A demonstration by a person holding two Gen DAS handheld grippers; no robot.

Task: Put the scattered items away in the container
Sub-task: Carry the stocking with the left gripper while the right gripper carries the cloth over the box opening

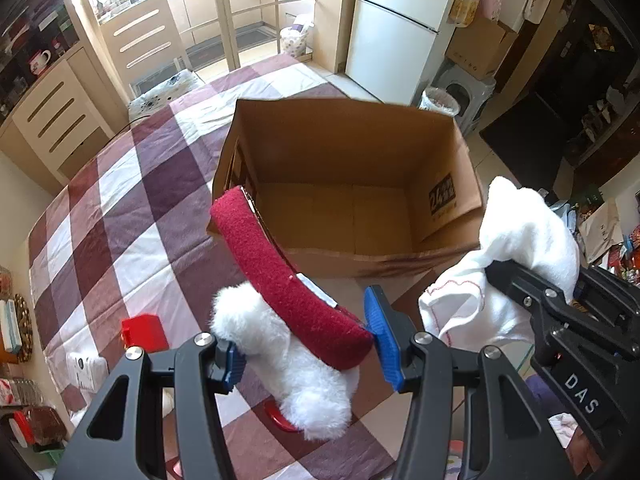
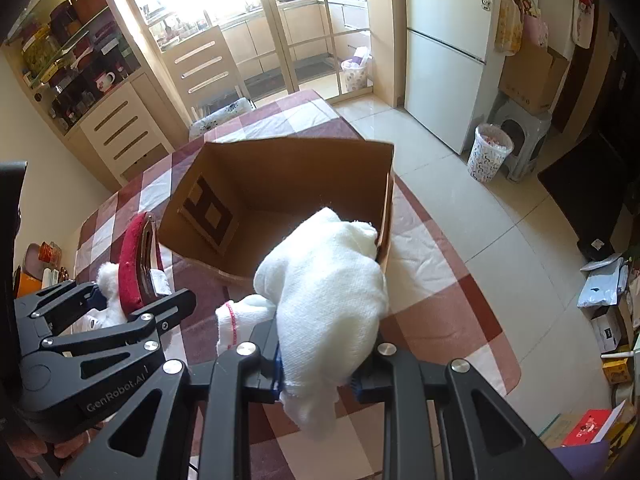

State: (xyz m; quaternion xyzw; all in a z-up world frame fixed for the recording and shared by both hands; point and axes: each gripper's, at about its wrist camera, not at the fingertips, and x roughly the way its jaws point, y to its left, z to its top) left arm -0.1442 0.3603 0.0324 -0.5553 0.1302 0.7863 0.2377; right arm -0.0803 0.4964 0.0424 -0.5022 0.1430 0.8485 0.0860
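Observation:
An open cardboard box (image 1: 344, 152) stands on the checked tablecloth, its floor bare; it also shows in the right wrist view (image 2: 280, 168). My left gripper (image 1: 308, 348) is shut on a red slipper with white fluffy trim (image 1: 280, 276), held just before the box's near left corner; the slipper also shows in the right wrist view (image 2: 136, 256). My right gripper (image 2: 320, 372) is shut on a bundled white cloth (image 2: 332, 292), held over the box's near right corner. The cloth (image 1: 520, 248) and right gripper (image 1: 532, 292) appear at the right of the left wrist view.
A small red box (image 1: 144, 332) and a white packet (image 1: 86, 368) lie on the tablecloth (image 1: 120, 216) at the left. A chair (image 1: 148, 40) stands behind the table, a fridge (image 1: 396, 28) and waste bin (image 2: 490, 152) on the floor beyond.

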